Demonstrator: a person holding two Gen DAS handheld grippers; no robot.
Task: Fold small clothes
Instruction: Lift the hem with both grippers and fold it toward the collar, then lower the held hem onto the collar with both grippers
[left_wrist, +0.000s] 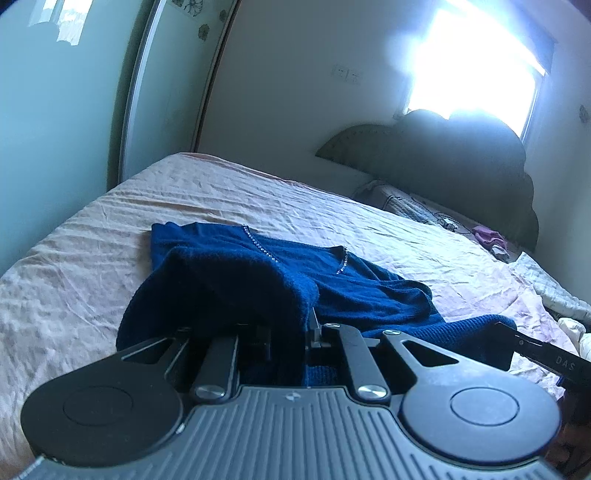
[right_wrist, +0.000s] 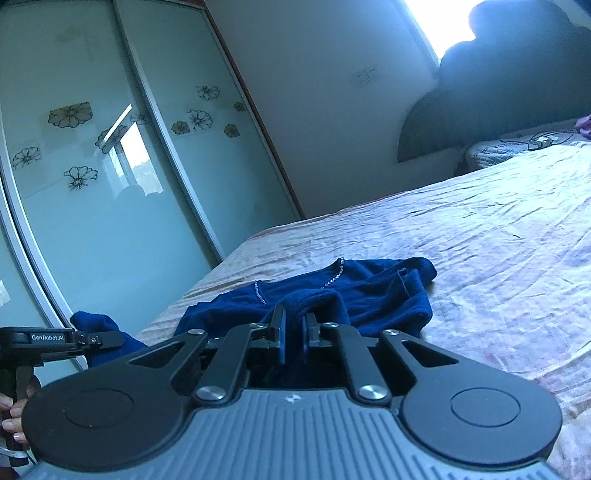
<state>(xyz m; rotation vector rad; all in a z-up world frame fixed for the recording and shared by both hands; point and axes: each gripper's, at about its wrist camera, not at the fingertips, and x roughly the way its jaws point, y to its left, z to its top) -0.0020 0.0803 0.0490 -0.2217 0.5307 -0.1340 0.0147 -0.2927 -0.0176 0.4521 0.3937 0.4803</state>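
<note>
Left wrist view shows a dark blue knit top with a sparkly neckline, rumpled on the pink bedsheet. Both the left gripper and right gripper are clamped on its lifted hem.

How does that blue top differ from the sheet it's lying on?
The blue top is dark navy; the bed sheet is pale pink. The top looks fuzzy, with sparkly neckline trim; the sheet is thin and plain. The top is bunched, with edges lifted by both grippers; the sheet lies spread flat. Both are wrinkled.
</note>
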